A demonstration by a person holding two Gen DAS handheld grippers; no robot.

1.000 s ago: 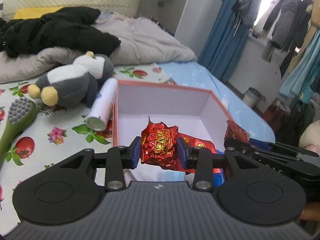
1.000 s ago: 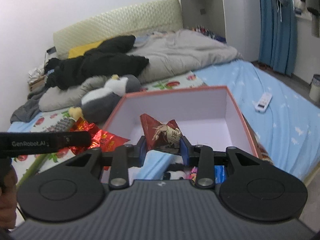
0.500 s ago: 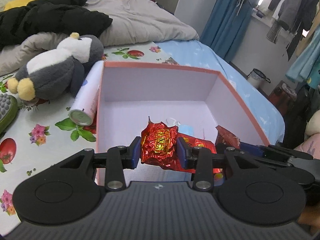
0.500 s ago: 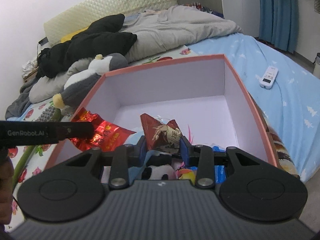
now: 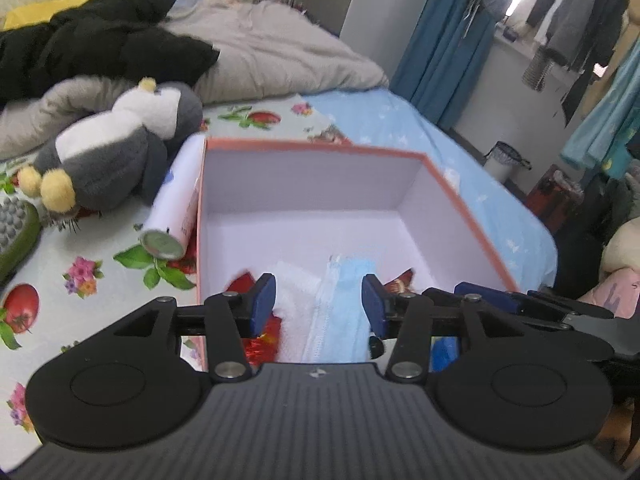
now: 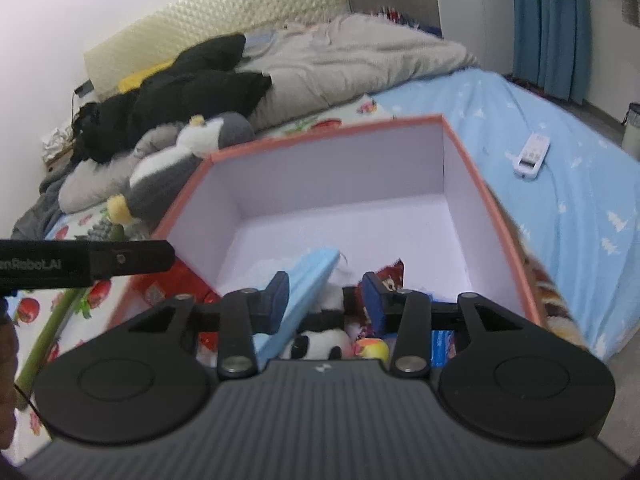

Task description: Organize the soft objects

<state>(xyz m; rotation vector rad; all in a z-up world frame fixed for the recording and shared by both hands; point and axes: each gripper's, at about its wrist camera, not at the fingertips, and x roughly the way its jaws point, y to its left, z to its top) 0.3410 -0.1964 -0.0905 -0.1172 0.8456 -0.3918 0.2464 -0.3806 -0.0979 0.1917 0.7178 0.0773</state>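
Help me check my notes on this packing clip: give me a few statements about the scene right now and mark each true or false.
1. Both tongs, left and right, are open and hold nothing. True.
2. The pink-rimmed box has its lid on. False: it is open on top, its pale inside showing.
3. A blue face mask lies inside the box. True.
4. The plush penguin is in the box. False: it lies on the bed outside the box's left wall.
5. A white remote control lies on the blue sheet. True.
6. The white spray can stands upright. False: it lies on its side against the box.
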